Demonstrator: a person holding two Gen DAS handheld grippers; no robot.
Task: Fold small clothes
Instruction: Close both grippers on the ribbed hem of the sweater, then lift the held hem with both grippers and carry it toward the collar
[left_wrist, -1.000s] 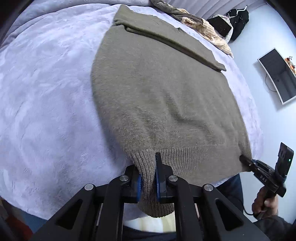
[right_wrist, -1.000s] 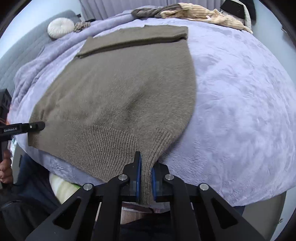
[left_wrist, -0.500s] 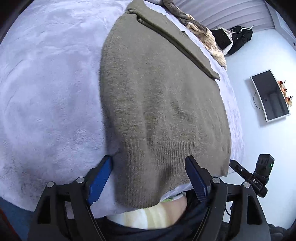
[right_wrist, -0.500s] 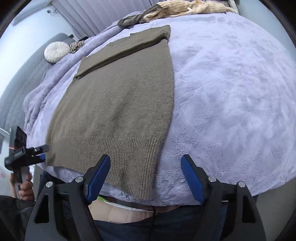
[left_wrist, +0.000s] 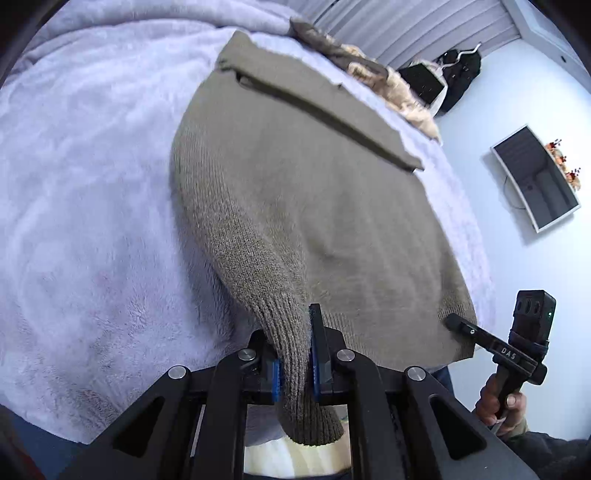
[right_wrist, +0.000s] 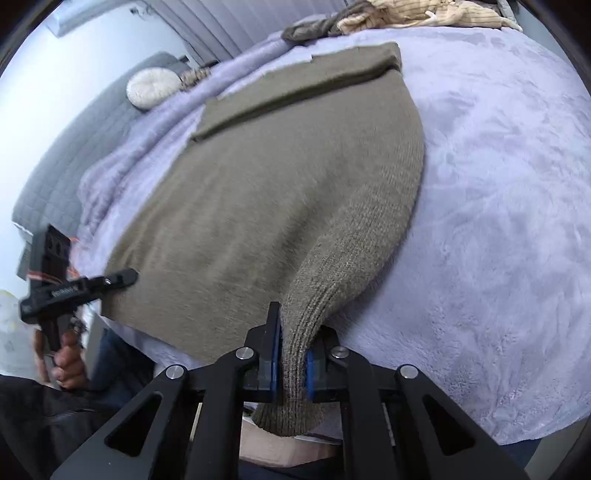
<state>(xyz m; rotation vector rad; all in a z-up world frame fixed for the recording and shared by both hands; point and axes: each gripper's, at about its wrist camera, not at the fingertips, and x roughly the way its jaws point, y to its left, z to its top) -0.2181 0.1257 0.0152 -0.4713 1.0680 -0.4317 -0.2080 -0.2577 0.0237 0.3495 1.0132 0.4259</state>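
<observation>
- Olive knit sweater (left_wrist: 314, 192) lies flat on the bed's lavender fleece blanket (left_wrist: 85, 206), sleeves folded across the far end.
- Left tongs (left_wrist: 295, 354): closing, blue pads clamped on the ribbed hem corner, knit bunched between them and hanging below.
- Right tongs (right_wrist: 291, 363): closing, same pinch on the opposite hem corner.
- Both corners lifted off the blanket; hem edge between them hangs past the bed edge.
- Pile of other clothes (right_wrist: 406, 16) at far end, well apart from the sweater.

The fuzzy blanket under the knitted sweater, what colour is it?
Pale lilac. The fuzzy blanket shows best in the right wrist view.
</observation>
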